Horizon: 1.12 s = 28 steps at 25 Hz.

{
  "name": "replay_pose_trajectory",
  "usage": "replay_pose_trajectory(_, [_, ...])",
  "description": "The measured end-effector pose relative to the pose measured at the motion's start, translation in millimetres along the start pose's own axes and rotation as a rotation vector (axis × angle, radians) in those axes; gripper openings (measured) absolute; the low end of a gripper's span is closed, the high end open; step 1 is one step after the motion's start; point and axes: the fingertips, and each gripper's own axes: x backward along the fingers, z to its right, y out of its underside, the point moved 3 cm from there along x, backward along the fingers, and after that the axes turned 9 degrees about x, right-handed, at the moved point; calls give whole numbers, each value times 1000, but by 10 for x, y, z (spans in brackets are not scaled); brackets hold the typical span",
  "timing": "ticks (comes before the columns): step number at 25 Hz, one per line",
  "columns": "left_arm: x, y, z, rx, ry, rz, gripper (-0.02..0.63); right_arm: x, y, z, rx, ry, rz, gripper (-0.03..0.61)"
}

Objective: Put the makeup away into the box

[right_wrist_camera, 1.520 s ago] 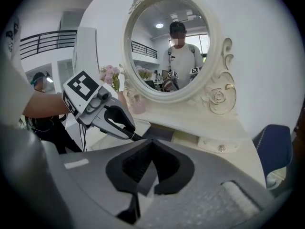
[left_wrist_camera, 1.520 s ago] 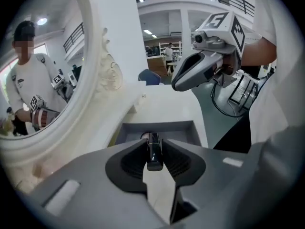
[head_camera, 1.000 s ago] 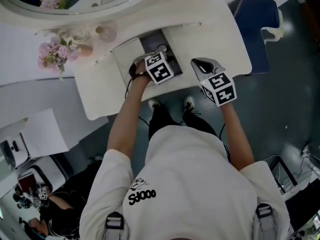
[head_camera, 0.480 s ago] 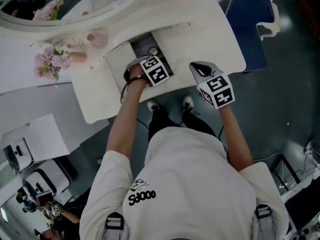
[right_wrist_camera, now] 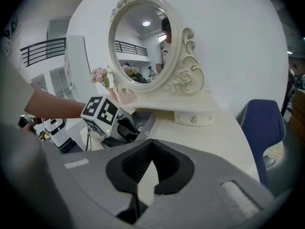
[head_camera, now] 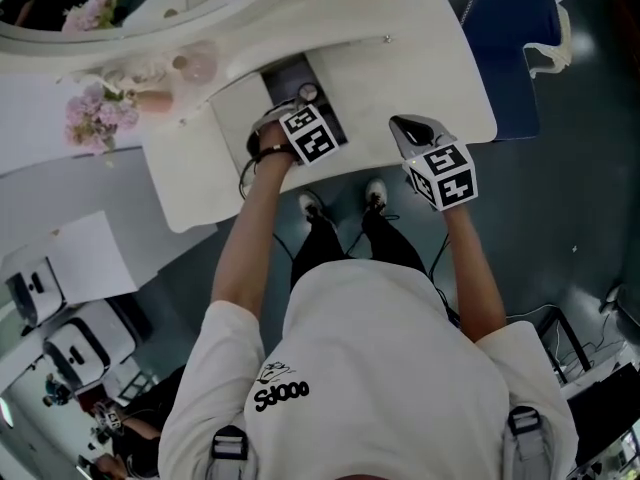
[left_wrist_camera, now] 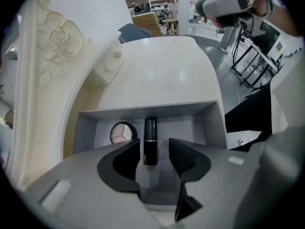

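Left hand-held gripper (left_wrist_camera: pixel 157 151), jaws just opening, stands apart around the slim black lipstick tube (left_wrist_camera: pixel 150 137) in the grey box (left_wrist_camera: pixel 209 123), while the right hand-held gripper (right_wrist_camera: pixel 151 149) sits closed and empty; a crooked lift could flick the tube out.

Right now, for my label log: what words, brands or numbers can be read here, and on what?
"SJOOO", stylised, letters uncertain: back of the person's white T-shirt.
Marker cubes: black-and-white squares only, no words.
Lipstick: no readable print.
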Motion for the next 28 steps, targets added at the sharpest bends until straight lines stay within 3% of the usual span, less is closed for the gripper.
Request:
replay_pose_trajectory(5, [459, 28, -208, 232, -3, 225, 204, -73, -239, 14, 30, 14, 21, 2])
replay_pose_trajectory(10, [1162, 241, -619, 465, -77, 491, 121, -84, -734, -105, 106, 43, 82, 2])
replay_pose_trajectory(14, [1782, 484, -859, 576, -129, 674, 80, -21, -1202, -245, 190, 78, 142, 2])
replay_pose_trajectory(18, [2394, 722, -1065, 622, -226, 824, 17, 75, -1703, -388, 279, 123, 214, 2])
replay_pose_trajectory(28, [3599, 1074, -1269, 571, -418, 1079, 17, 364, -2705, -902, 378, 113, 433, 2])
